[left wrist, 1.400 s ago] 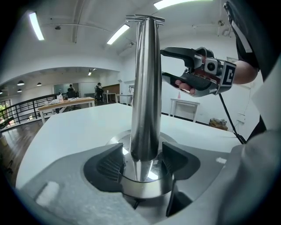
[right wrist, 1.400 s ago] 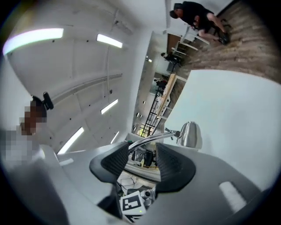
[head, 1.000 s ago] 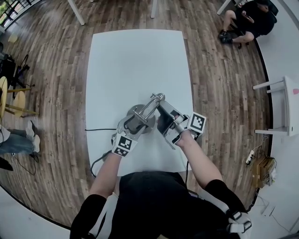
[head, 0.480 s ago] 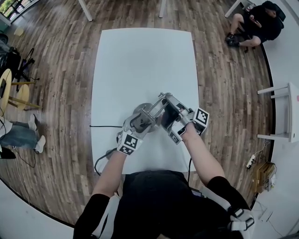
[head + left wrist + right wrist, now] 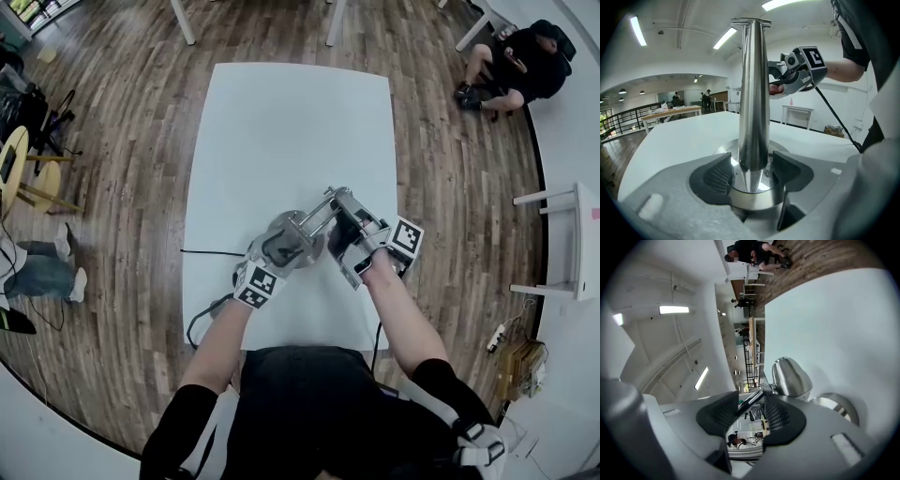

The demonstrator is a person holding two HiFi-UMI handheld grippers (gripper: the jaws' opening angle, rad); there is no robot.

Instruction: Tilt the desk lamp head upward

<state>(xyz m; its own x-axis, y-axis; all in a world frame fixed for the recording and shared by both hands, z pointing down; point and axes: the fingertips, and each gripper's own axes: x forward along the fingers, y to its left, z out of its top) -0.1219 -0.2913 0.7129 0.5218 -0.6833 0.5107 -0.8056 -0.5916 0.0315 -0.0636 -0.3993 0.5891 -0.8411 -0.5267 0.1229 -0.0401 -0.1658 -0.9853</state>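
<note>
Two grippers held the desk lamp (image 5: 298, 228) at the lower middle of the white table (image 5: 281, 122): the left gripper (image 5: 751, 171) clamped the upright post (image 5: 752, 93) just above its base (image 5: 723, 149). The right gripper (image 5: 751, 408), nearer the lamp head (image 5: 791, 377), gripped a chrome arm link (image 5: 746, 430), the head lying just beyond its jaws, toward upper right.

Both forearms forward, grippers clamped.
Left grey gripper (image 5: 751, 171) on tapered chrome lamp post (image 5: 752, 93); right grey gripper (image 5: 751, 416) on mirror-chrome lamp head (image 5: 743, 444).
</note>
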